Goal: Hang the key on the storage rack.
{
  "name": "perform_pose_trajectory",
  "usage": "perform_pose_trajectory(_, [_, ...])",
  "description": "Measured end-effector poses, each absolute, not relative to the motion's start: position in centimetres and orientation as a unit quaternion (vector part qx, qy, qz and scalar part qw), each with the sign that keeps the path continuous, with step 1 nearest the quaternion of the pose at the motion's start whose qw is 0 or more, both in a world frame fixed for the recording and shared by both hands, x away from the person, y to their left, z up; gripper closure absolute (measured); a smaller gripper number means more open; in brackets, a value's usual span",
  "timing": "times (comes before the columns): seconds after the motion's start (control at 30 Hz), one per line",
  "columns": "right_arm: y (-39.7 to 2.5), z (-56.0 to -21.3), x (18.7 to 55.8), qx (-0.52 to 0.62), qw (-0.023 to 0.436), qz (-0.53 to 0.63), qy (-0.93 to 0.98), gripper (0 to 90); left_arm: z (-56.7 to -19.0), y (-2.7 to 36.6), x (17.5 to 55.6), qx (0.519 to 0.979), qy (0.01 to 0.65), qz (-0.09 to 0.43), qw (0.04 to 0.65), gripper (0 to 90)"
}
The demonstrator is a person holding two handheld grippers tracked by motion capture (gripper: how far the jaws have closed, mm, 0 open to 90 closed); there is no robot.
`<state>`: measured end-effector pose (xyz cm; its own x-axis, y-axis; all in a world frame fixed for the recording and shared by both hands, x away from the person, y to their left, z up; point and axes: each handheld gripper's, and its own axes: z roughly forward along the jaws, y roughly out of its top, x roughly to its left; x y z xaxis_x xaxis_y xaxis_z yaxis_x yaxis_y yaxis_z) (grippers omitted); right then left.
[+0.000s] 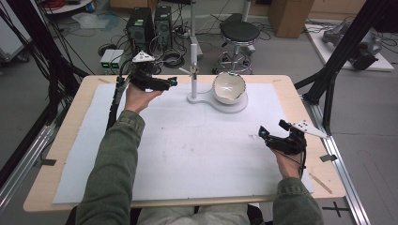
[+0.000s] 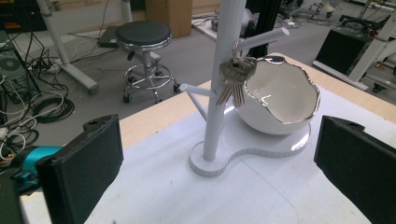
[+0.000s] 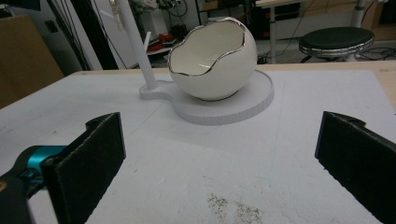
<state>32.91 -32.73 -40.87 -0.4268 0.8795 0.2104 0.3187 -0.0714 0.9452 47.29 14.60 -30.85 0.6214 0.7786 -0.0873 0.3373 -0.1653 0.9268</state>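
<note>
Left gripper held above the far left of the surface, fingers wide apart and empty, aimed at the white stand nearby. Bunch of keys hangs from an upper peg of the stand, just beside the egg-shaped bowl on the stand's base. Right gripper near the right edge, fingers apart, empty, well apart from the stand.
</note>
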Motion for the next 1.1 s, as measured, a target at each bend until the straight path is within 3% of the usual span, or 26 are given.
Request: perform_pose_trajectory(1.1, [-32.4,-41.0,33.1,0.467,0.252,0.552,0.643,0.6,-32.3,17.0,42.9,0.742,0.372,0.214,0.514,1.6])
